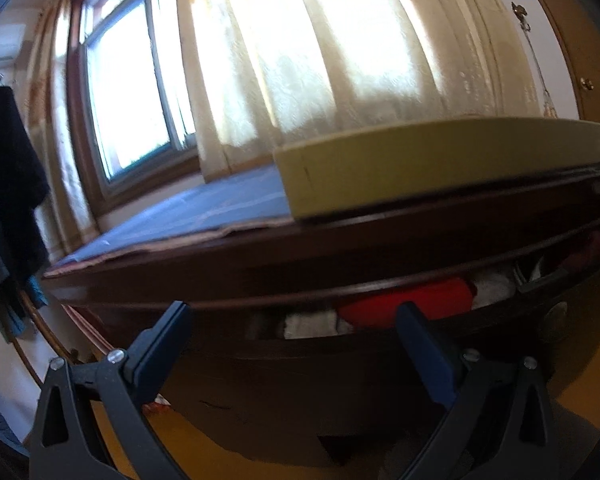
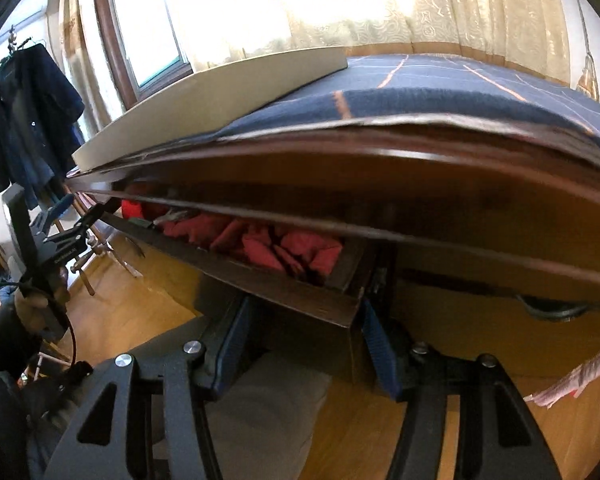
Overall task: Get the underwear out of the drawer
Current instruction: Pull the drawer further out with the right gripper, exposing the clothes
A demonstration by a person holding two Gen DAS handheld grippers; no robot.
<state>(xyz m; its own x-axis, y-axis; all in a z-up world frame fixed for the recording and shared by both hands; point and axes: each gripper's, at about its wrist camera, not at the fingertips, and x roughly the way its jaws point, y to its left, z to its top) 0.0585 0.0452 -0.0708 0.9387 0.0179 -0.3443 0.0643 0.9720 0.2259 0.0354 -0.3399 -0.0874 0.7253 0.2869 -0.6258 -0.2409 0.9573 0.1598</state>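
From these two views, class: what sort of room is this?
Probably a bedroom: a dark wooden drawer pulled open and full of red and white clothing, a curtained window, and a dark jacket on a hanger.

Narrow gap above open drawer (image 2: 260, 280)

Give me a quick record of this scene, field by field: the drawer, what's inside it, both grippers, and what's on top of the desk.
drawer: partly pulled out of the dark wooden desk
contents: red clothing and white clothing
left gripper: open, empty, in front of the drawer
right gripper: open, empty, fingers either side of the drawer's front corner
desk top: blue cloth, flat pale box
nothing taken out yet
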